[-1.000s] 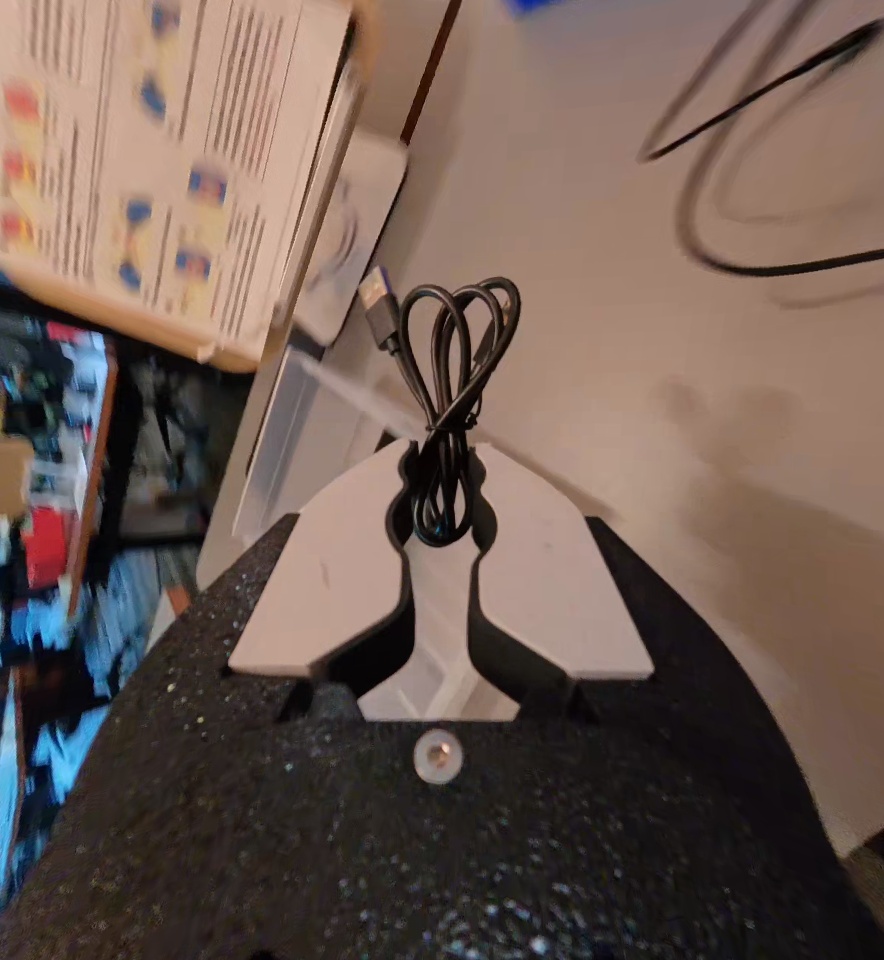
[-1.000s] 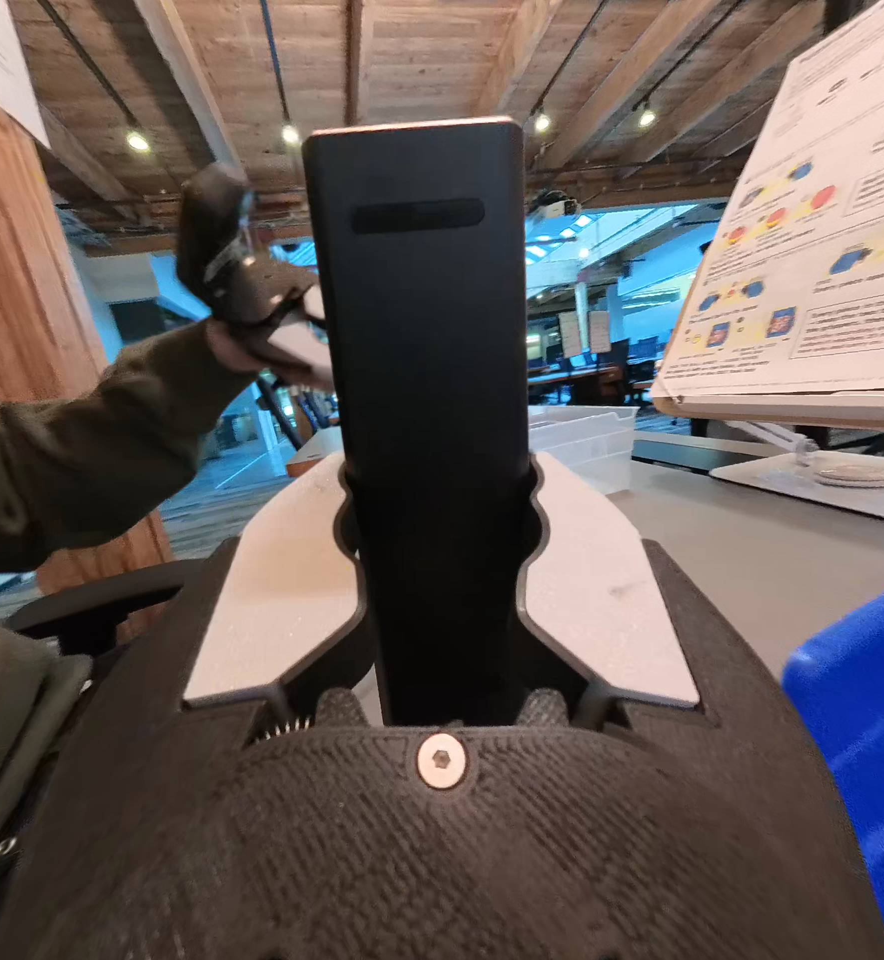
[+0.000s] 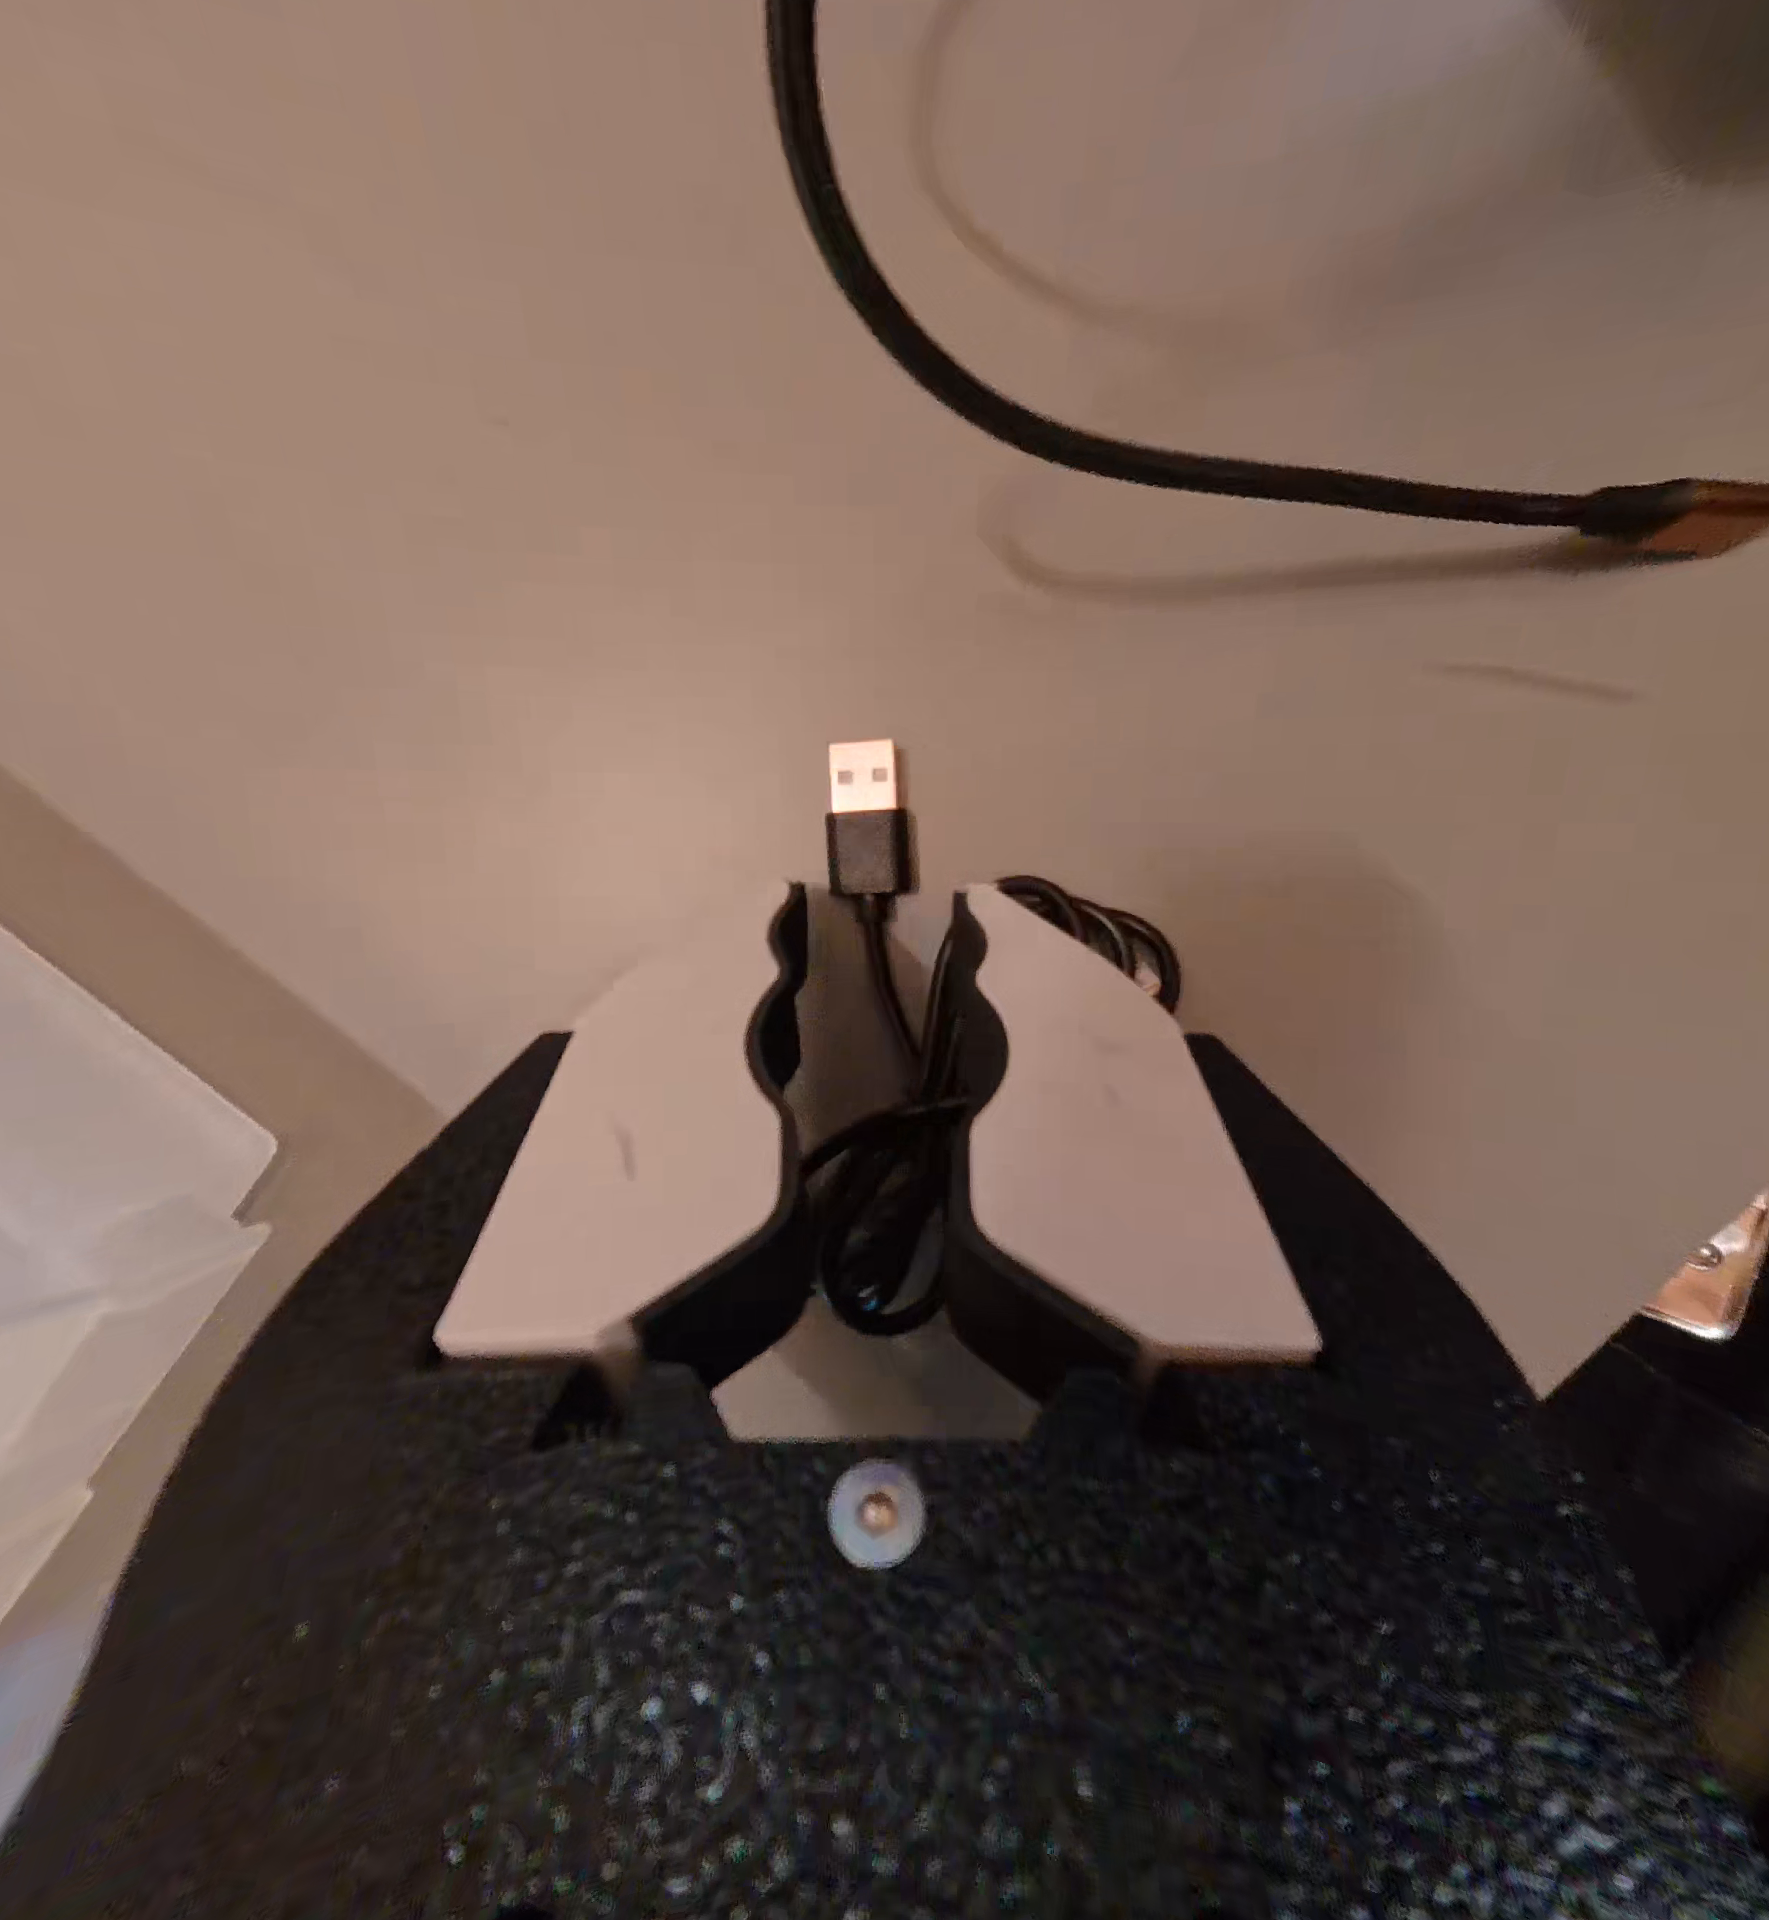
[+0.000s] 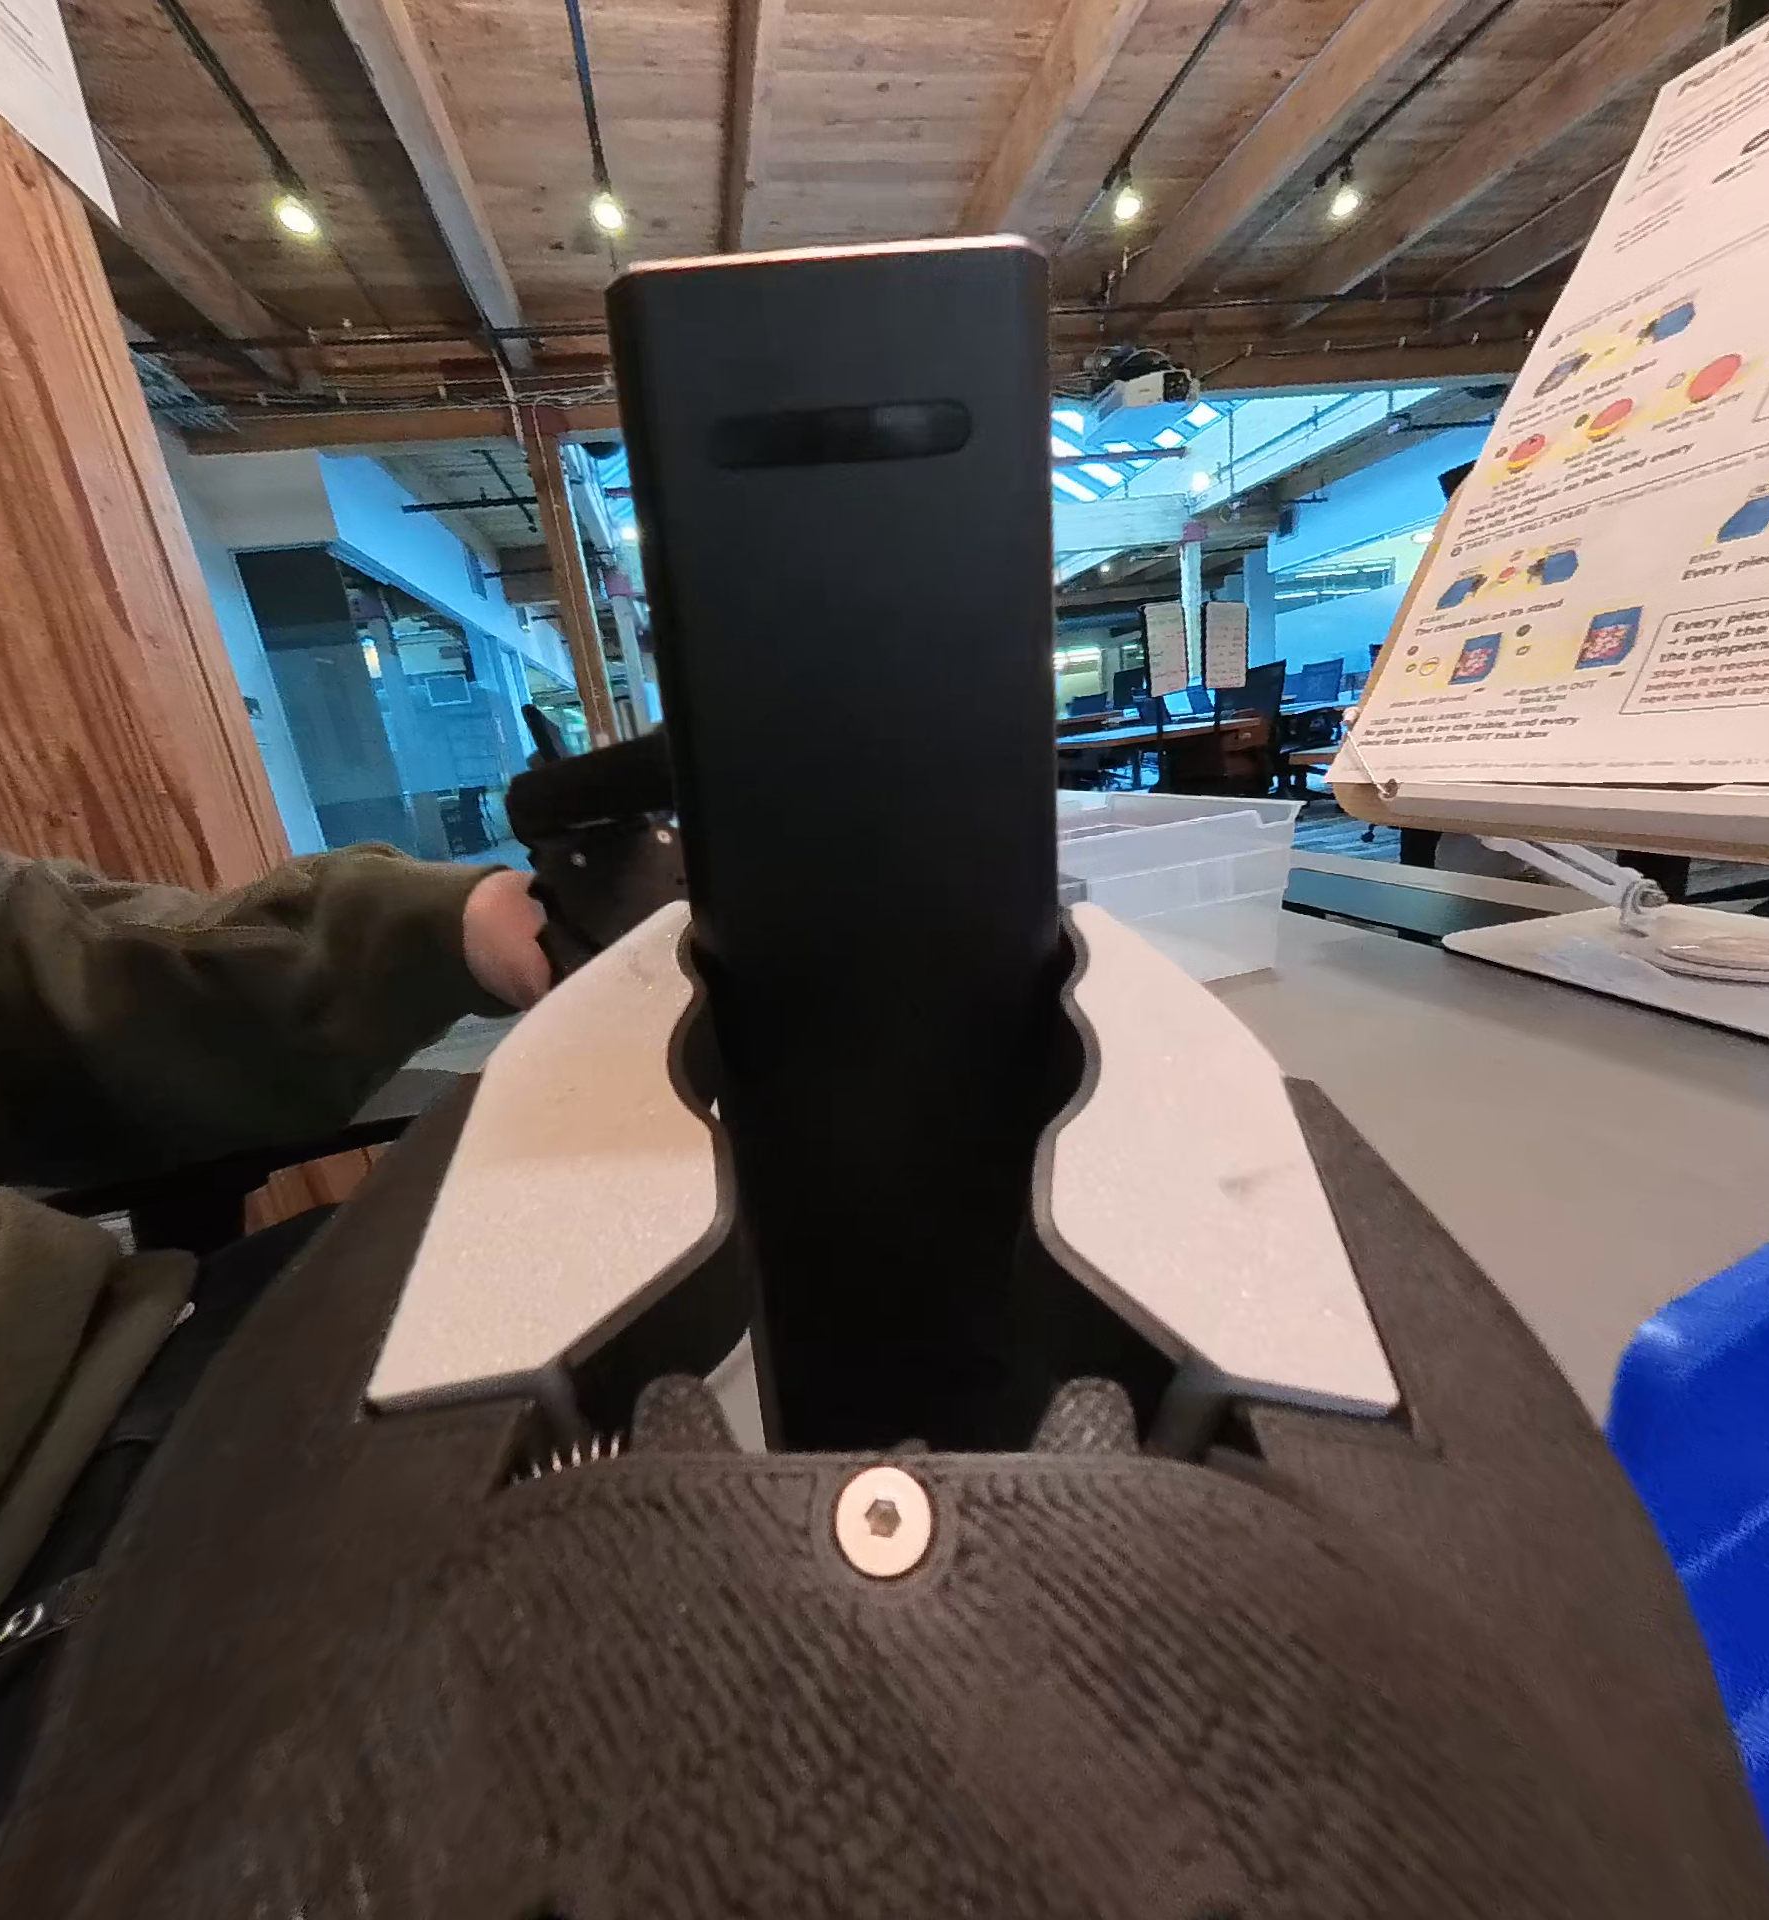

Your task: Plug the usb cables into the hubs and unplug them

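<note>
At the centre of the left wrist view, the left gripper (image 3: 875, 935) is clamped on a bundled black USB cable (image 3: 885, 1164), its silver plug (image 3: 865, 777) poking out past the fingertips, probably so it can lead into a port. A second, thicker cable (image 3: 1015, 416) curves across the grey table (image 3: 340, 468) at upper right, blurred. In the middle of the right wrist view, the right gripper (image 4: 875, 935) grips a tall black hub (image 4: 838, 727) upright, seemingly steadying it to receive the plug; a dark slot sits near its top. A sleeved hand (image 4: 506, 935) appears at the left.
</note>
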Action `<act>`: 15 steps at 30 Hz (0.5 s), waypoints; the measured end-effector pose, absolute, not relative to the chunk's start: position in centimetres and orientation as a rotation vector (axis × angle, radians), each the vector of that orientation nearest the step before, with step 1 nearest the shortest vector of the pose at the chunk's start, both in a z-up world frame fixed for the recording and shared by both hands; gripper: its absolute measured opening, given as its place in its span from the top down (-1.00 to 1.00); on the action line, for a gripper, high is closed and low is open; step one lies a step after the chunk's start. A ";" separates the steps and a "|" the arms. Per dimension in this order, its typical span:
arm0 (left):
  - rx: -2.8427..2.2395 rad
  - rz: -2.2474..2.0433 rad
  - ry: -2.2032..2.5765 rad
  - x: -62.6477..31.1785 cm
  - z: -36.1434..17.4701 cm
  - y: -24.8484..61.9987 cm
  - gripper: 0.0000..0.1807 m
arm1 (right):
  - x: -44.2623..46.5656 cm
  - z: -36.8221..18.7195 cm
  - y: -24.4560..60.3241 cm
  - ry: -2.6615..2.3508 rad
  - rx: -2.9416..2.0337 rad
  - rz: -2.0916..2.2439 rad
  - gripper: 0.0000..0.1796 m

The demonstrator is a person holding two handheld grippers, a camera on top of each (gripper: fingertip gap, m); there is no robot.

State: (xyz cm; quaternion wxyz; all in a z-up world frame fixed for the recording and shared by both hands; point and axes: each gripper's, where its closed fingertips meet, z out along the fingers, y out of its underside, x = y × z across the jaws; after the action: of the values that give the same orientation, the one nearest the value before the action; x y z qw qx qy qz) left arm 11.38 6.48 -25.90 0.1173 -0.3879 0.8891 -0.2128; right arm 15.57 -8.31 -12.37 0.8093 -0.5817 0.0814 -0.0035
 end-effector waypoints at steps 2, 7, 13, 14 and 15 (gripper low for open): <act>-1.194 -0.658 2.638 11.0 -26.2 6.1 0.79 | 15.5 -12.4 -8.2 0.170 -1.247 0.002 0.31; -1.284 -0.700 2.621 11.1 -26.5 6.2 0.92 | 15.3 -12.5 -7.8 0.158 -1.261 0.021 0.31; -1.031 -0.694 2.594 11.4 -26.5 6.1 0.96 | 15.3 -12.5 -8.0 0.162 -1.250 0.017 0.31; -1.006 -0.705 2.582 11.4 -26.4 6.1 0.96 | 15.3 -12.5 -8.0 0.159 -1.250 0.018 0.31; -1.000 -0.721 2.571 11.3 -26.2 6.0 0.95 | 15.1 -12.4 -8.0 0.153 -1.248 0.026 0.31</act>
State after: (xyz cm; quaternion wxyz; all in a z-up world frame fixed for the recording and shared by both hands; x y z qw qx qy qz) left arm 11.33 6.05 -26.16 0.1445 -0.3471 0.8922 -0.2503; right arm 15.14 -7.97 -12.44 0.8088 -0.5836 0.0713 0.0123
